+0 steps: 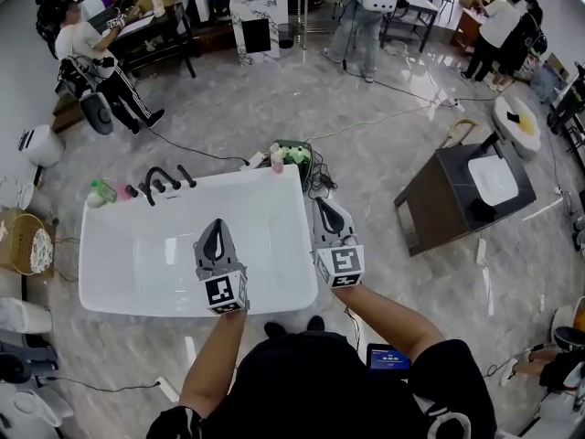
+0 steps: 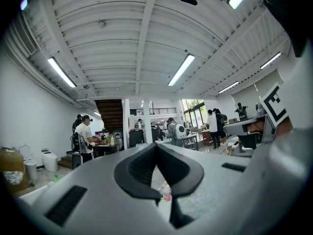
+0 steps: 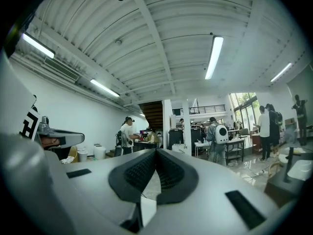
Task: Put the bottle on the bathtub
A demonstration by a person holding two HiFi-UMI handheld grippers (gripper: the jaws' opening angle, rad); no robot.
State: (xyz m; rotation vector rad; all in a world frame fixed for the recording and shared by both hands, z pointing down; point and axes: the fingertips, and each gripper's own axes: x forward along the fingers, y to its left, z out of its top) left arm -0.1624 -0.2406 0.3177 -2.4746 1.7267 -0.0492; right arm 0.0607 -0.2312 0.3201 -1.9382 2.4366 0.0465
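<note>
A small pink and white bottle (image 1: 277, 158) stands upright on the far rim of the white bathtub (image 1: 110, 295), near its right corner. The same bottle (image 2: 167, 192) shows small and far off through the gap under the left gripper's jaws. My left gripper (image 1: 217, 224) hovers over the tub's near half, shut and empty, its pads meeting at the tip (image 2: 155, 146). Over the tub's right rim my right gripper (image 1: 325, 203) is also shut with nothing between its pads (image 3: 156, 152). Both point level toward the far side, well short of the bottle.
A black faucet set (image 1: 165, 180) and a green bottle (image 1: 101, 193) sit at the tub's far left corner. A dark crate with green items (image 1: 298, 153) stands just behind the pink bottle. A dark vanity with a white basin (image 1: 466, 195) is to the right. Cables cross the floor; people stand farther back.
</note>
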